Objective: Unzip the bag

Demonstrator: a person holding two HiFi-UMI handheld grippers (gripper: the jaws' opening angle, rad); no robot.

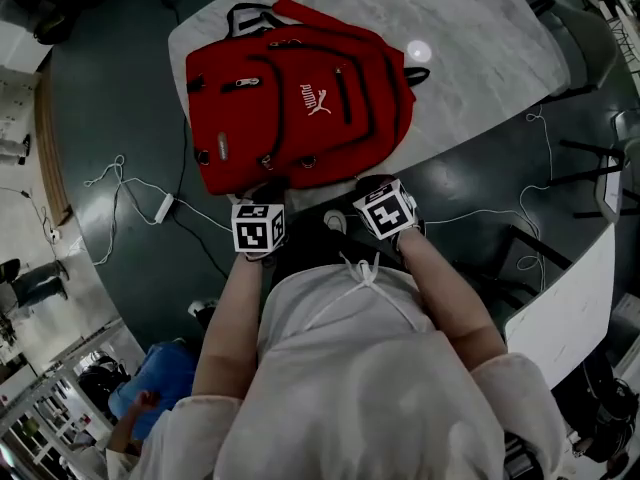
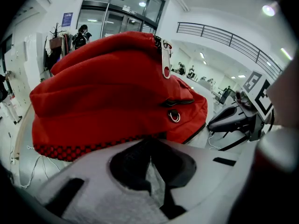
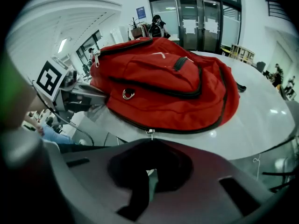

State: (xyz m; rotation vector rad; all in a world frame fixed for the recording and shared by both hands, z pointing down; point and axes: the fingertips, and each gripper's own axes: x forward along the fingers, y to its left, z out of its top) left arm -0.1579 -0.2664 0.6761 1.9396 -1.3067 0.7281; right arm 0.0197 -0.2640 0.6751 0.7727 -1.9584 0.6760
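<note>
Grey jaws of the right gripper (image 3: 150, 146) stand together, and the small metal zipper pull (image 3: 149, 133) of the red backpack (image 3: 163, 87) sits right at their tips. It looks pinched there, though how much of the tab is inside I cannot tell. From the pull, the black main zipper (image 3: 196, 129) curves away round the bag's lower edge.

The left gripper (image 2: 150, 146) has its jaws closed too, right up against the backpack's checkered bottom hem (image 2: 65, 149). Whether any fabric is caught between them is not clear.

The backpack lies flat on the pale marble table (image 3: 261, 120), at the near edge, just in front of both grippers.

Three things could go wrong, as I judge it:
- The grip on the pull looks shallow, so a sharp tug could let it slip out.
- If the left jaws hold no fabric, nothing anchors the bag. Pulling would then drag it across the smooth top towards the edge instead of running the slider.
- The zipper bends round a corner, so a pull out of line with the track could jam the slider in slack fabric.
</note>
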